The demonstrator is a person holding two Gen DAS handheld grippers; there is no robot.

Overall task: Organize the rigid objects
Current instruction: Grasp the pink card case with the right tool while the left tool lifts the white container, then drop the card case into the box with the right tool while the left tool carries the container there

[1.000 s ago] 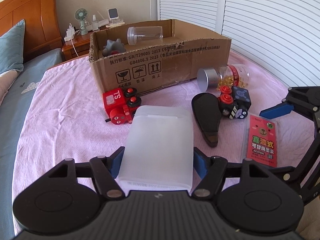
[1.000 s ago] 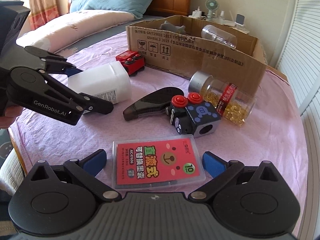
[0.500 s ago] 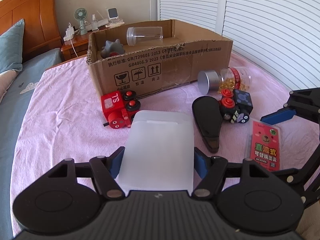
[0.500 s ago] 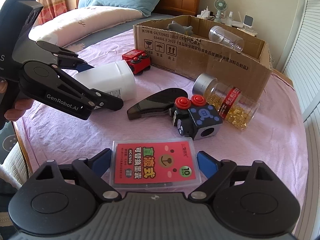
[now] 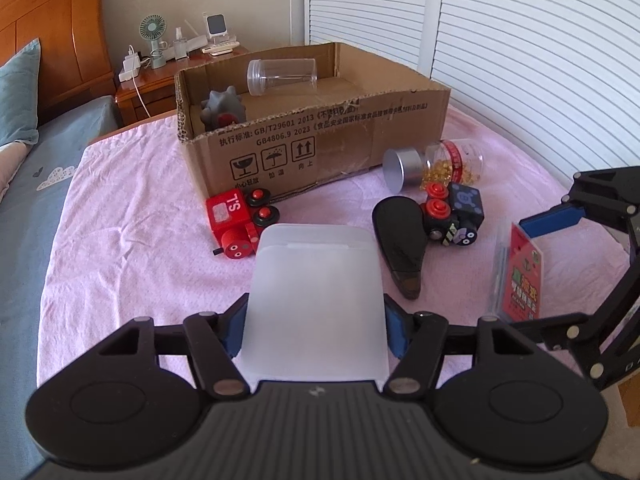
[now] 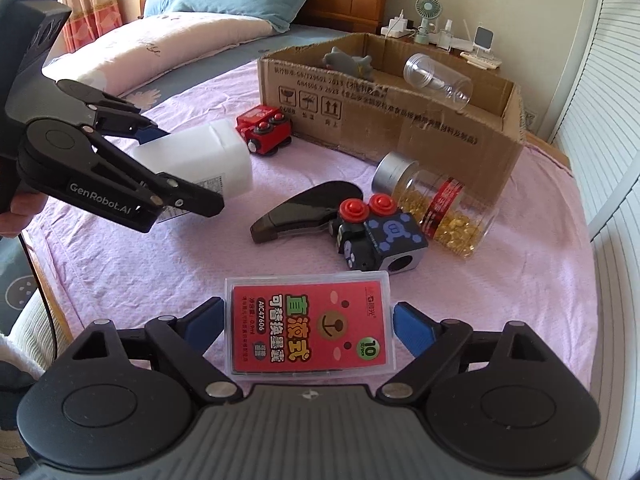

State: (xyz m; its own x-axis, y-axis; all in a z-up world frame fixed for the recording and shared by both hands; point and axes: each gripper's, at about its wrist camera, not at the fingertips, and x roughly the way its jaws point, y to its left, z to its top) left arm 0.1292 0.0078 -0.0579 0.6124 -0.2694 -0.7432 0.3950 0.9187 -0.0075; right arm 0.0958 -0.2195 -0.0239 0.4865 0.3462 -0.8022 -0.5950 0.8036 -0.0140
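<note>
Both grippers closing since the earlier frames: left gripper now gripping the white plastic box; right gripper narrower around the red refill case.

Left pads are pressing the box sides. Right jaws are flanking the case, the left pad touching, the right pad just clear. All items are lying on a bed under a pink cover: red toy train by the cardboard box, black case, black toy block, capsule jar. Louvred doors are bordering the far side; open cover is lying left of the train.
</note>
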